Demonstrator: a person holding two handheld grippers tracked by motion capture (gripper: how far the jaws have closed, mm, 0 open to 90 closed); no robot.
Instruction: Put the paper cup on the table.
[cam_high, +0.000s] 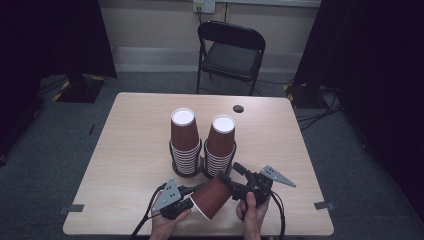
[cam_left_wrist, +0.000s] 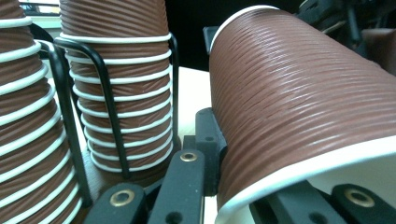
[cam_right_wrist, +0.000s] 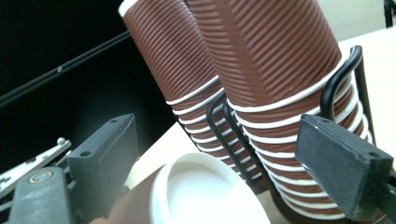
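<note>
Counter (cam_high: 125, 150): pale wood top, bearing everything listed below; a folding chair (cam_high: 231, 52) stands beyond its far edge.

Two cup stacks: brown ribbed paper cups, inverted, nested in a black wire holder (cam_high: 173, 157) at mid-counter. Left stack (cam_high: 184, 140) and right stack (cam_high: 220, 142) stand side by side, just apart, both upright.

Loose cup (cam_high: 212, 197): same make, lying tilted at the near edge between the two hands, just in front of the stacks; mouth toward the near left, closed base toward the far right.

Left hand-held gripper (cam_high: 189, 201): jaws clamped tight on the cup's rim wall, one jaw inside the mouth and one outside, as its own view shows.

Right hand-held gripper (cam_high: 229, 176): jaws well apart, straddling the cup's base end; in its own view both pads stand clear of the white base, gripping nothing.

Handling note, as judgement: the step appears to be passing the cup across or steadying it for stacking. Keep the rim pinch light enough not to crease the paper, centre the right jaws on the ribbed wall below the base before squeezing, and release the left side only once the right holds firm. Keep clear of the right stack, which sits close.
</note>
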